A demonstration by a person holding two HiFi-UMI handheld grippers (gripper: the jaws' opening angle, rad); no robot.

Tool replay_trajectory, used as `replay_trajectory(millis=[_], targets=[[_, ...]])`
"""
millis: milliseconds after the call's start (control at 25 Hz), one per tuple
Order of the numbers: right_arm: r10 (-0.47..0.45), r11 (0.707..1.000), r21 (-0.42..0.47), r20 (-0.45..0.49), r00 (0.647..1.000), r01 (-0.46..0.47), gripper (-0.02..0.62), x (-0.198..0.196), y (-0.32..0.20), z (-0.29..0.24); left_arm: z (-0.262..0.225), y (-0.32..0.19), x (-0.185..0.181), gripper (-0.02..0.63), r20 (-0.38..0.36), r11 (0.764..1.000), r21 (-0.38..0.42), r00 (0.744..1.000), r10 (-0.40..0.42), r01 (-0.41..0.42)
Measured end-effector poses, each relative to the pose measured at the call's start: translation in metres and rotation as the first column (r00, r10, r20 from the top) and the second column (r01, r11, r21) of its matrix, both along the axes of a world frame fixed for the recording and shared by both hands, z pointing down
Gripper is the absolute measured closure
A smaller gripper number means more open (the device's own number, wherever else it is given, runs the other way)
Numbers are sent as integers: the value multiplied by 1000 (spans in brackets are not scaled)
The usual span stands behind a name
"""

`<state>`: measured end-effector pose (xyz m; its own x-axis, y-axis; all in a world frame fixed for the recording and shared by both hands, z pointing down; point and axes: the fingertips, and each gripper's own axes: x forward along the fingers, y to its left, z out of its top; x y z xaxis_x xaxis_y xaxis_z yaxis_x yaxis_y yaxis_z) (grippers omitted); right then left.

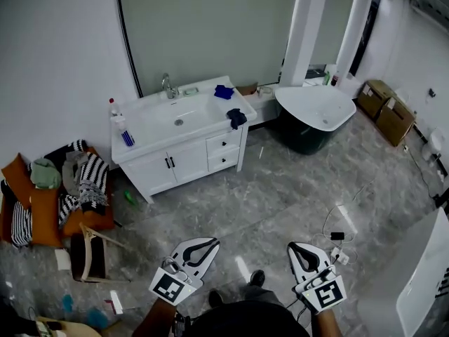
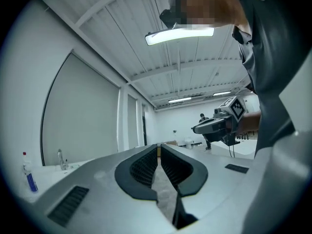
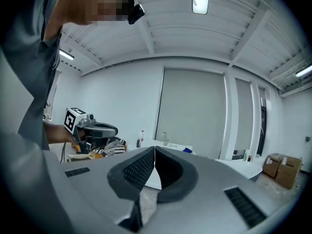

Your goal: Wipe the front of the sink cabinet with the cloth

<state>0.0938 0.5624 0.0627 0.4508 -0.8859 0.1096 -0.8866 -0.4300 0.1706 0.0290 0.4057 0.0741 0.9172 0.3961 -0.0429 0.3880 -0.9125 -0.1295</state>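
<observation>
The white sink cabinet (image 1: 184, 161) stands against the far wall, a few steps away across the grey floor. A dark blue cloth (image 1: 236, 118) hangs over the right front corner of its countertop, and a brighter blue cloth (image 1: 224, 91) lies further back on top. Both grippers are held low near the person's body, far from the cabinet. My left gripper (image 1: 213, 242) (image 2: 159, 146) has its jaws together with nothing between them. My right gripper (image 1: 292, 245) (image 3: 154, 148) is shut and empty too. The cabinet top (image 3: 171, 147) shows distantly in the right gripper view.
A black-and-white bathtub (image 1: 317, 115) stands right of the cabinet, with cardboard boxes (image 1: 386, 107) beyond it. Cushions and clothes (image 1: 59, 192) are piled left of the cabinet, beside a wooden chair (image 1: 92, 255). Cables and a power strip (image 1: 337, 239) lie on the floor at right.
</observation>
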Motion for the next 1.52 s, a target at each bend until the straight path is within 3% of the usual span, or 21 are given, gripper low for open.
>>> replay_trajectory(millis=[320, 600, 920, 1040, 1240, 1400, 1520], targets=[[-107, 991, 85, 8, 994, 105, 586, 96, 1, -3, -12, 9, 78, 581, 42, 994, -19, 993, -107, 107], [-189, 979, 89, 36, 981, 185, 586, 172, 12, 15, -21, 28, 141, 581, 54, 983, 35, 981, -184, 183], [-205, 977, 81, 90, 975, 198, 586, 219, -17, 34, -13, 7, 190, 581, 102, 983, 20, 977, -185, 184], [-190, 981, 59, 77, 979, 186, 586, 236, -37, 28, -16, -12, 215, 581, 90, 988, -3, 984, -153, 154], [-144, 989, 29, 47, 988, 143, 586, 250, -77, 5, -33, -55, 243, 581, 7, 990, 55, 991, -132, 132], [-130, 991, -13, 16, 991, 130, 586, 256, -114, -8, -36, -82, 258, 581, -71, 984, 161, 995, -71, 82], [-127, 992, -15, 2, 992, 127, 586, 257, -146, -14, -38, -112, 262, 581, -122, 982, 178, 991, -46, 68]])
